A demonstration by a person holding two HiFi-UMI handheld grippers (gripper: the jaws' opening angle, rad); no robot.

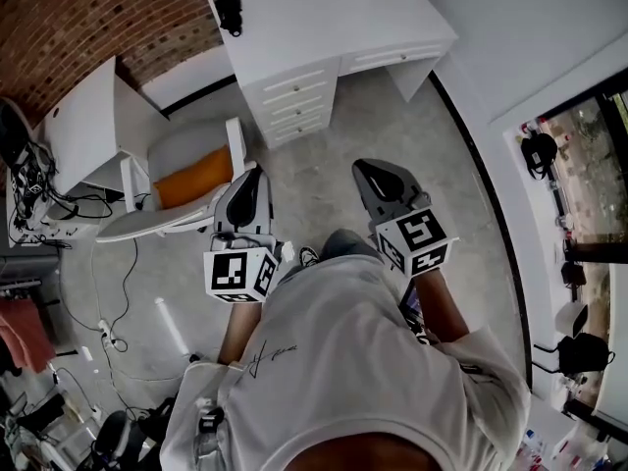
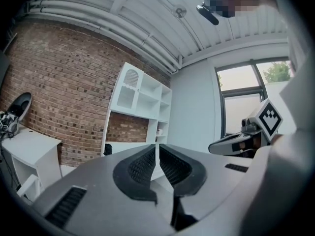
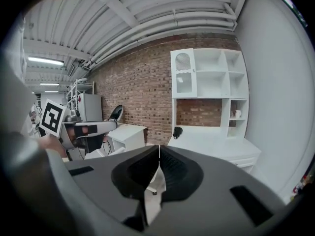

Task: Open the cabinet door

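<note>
Two empty grippers face a white desk unit, and the cabinet door is shut.
The left gripper [image 1: 249, 181] and right gripper [image 1: 377, 176] sit side by side above the floor, each with its jaws pressed together on nothing. An orange-cushioned chair [image 1: 192, 178] is at the left gripper's 9 o'clock. Farther off at 12 o'clock is the white desk [image 1: 294, 27]. Its hutch's vented cabinet door [image 3: 183, 75] is closed, well apart from both.

Left tongs [image 1: 255, 171] and right tongs [image 1: 364, 167] point toward white desk [image 1: 324, 23].
</note>
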